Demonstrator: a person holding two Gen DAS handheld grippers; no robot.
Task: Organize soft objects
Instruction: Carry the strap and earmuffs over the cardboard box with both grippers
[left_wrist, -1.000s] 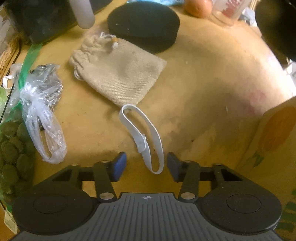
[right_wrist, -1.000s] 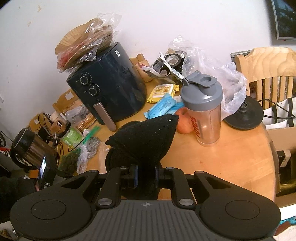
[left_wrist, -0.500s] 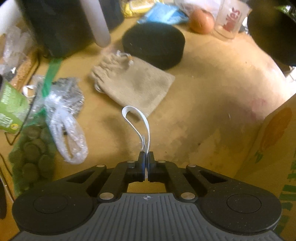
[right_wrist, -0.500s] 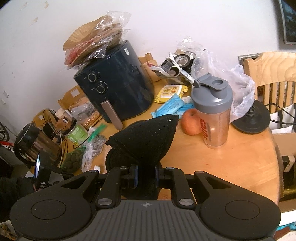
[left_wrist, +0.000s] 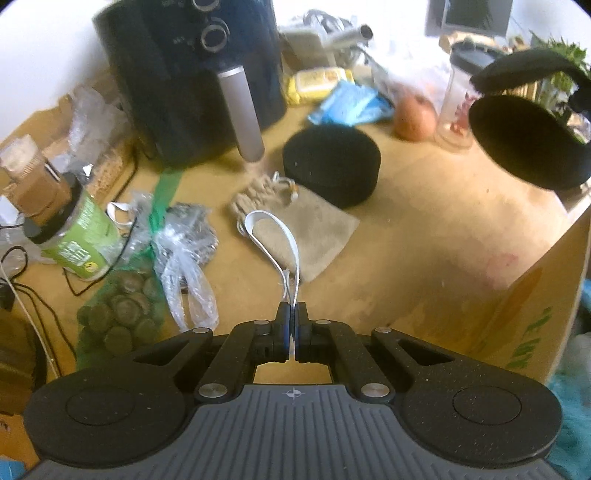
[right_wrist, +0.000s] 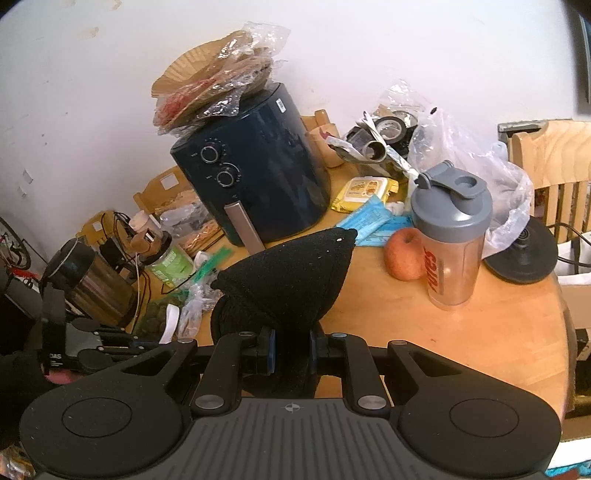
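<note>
White elastic loop (left_wrist: 273, 240) is hanging pinched in left gripper (left_wrist: 291, 325) jaws; right gripper (right_wrist: 291, 350) jaws are clamping fuzzy black pouch (right_wrist: 291, 280).

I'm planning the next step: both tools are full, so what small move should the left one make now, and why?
Probably carry the white elastic band toward the black open pouch: the left hand-held gripper pinches the band clear of the table, and the right one holds the pouch open nearby.

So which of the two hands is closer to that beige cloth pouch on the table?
The left. The left gripper hangs just above the beige pouch, pinching a white elastic loop. The right gripper holds a black cloth farther off.
</note>
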